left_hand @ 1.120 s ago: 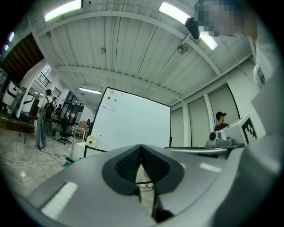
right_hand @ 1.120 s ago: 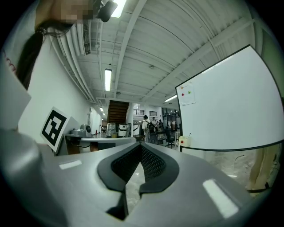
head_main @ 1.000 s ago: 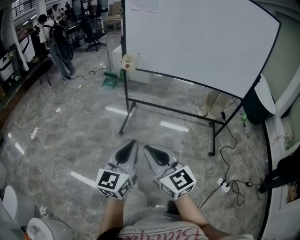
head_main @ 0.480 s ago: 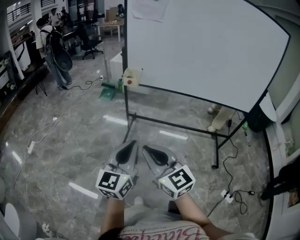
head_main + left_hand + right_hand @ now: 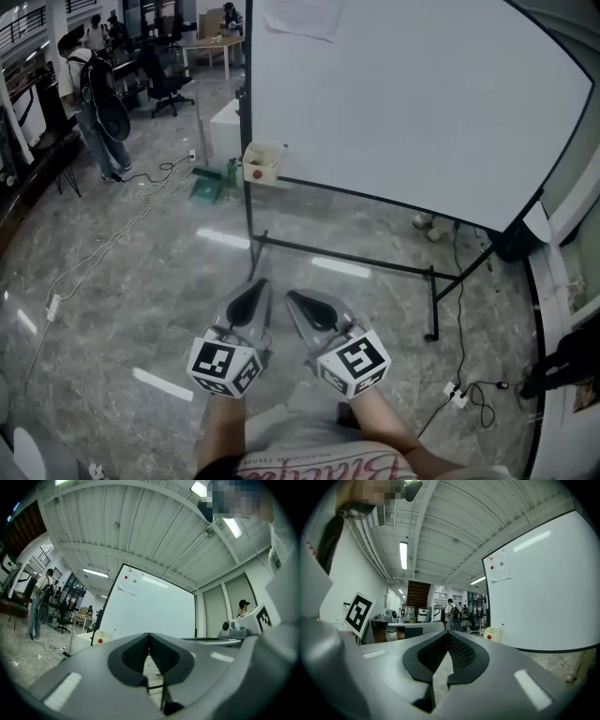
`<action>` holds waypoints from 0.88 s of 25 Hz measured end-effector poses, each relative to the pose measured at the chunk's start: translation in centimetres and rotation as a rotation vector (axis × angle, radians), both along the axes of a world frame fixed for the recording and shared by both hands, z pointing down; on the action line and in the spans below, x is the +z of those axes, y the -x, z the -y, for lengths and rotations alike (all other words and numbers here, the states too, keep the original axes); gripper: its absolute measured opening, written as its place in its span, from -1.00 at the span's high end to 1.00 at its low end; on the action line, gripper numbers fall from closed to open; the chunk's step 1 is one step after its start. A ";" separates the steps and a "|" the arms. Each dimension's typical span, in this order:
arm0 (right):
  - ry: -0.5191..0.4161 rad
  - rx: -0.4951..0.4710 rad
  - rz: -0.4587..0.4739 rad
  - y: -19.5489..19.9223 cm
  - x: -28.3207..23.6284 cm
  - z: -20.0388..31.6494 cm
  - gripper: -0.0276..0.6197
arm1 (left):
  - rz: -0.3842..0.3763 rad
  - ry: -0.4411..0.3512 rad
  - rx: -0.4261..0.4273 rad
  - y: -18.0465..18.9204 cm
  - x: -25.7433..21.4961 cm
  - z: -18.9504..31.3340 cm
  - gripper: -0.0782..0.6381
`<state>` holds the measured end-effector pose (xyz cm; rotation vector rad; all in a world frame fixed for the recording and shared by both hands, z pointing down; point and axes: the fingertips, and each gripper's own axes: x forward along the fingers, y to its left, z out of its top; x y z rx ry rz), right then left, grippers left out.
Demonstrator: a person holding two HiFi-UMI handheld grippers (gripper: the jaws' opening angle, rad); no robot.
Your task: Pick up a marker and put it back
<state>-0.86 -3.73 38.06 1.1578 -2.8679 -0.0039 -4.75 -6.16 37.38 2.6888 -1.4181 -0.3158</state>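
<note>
A cream marker holder [image 5: 261, 161] hangs at the lower left corner of the big whiteboard [image 5: 403, 94]. A marker [image 5: 500, 627] sticks up out of the holder [image 5: 493, 633] in the right gripper view. The left gripper view shows the same holder [image 5: 104, 637] small and far off. My left gripper [image 5: 259, 287] and right gripper [image 5: 293, 297] are held side by side low in the head view, well short of the board. Both point toward it. Each one is shut with nothing between its jaws, as the closed tips of the left gripper [image 5: 149, 637] and the right gripper [image 5: 449, 634] show.
The whiteboard stands on a black frame with floor legs [image 5: 431, 305]. Cables [image 5: 103, 244] run over the marble floor at left, and a power strip [image 5: 453, 394] lies at right. A green dustpan [image 5: 206, 186] sits near the board. A person with a backpack [image 5: 94, 94] stands far left.
The whiteboard and its holder have drawn nearer and sit lower in the head view. Both grippers stay shut, side by side.
</note>
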 end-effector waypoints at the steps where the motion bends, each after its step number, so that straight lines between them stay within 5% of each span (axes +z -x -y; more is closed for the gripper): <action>1: 0.004 0.003 0.001 0.0 0.2 0.7 0.91 | -0.002 0.005 0.004 0.0 0.2 0.6 0.78; 9: 0.026 0.002 0.007 0.7 1.9 7.5 0.91 | 0.010 0.015 0.008 0.5 1.3 7.1 0.78; 22: 0.033 0.044 0.029 -1.1 1.3 25.6 0.91 | 0.051 -0.003 -0.005 -1.2 0.4 23.5 0.78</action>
